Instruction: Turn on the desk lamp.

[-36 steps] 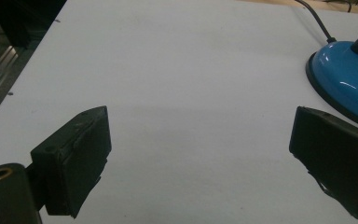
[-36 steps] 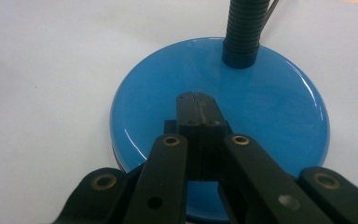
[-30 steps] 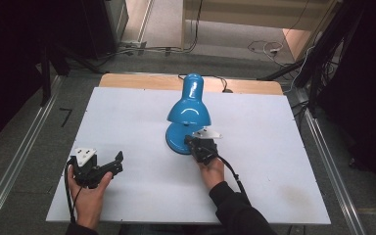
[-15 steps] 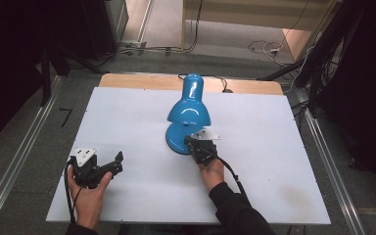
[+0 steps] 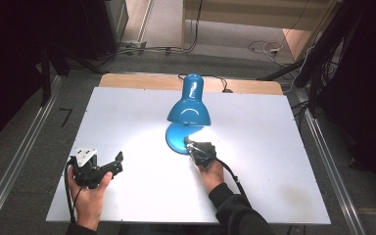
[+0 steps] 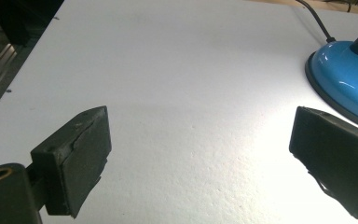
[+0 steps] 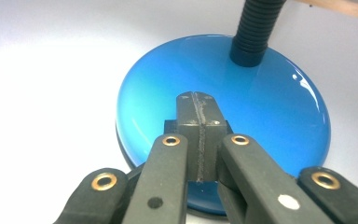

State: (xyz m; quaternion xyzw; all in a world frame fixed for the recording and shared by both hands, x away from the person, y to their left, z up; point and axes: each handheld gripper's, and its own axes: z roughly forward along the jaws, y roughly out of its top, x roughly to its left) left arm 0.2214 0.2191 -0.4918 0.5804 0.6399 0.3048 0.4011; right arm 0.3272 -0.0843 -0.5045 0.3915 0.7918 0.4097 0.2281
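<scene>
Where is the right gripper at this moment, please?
In the high view, the right gripper sits right of the table's centre, its shut tips over the near edge of the round glossy blue lamp base, beneath the blue lamp shade.

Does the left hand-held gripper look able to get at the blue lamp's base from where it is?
Probably yes. The left hand-held gripper sits open, and bare white table lies between it and the lamp base. The right hand-held gripper is shut over the base's near side.
</scene>
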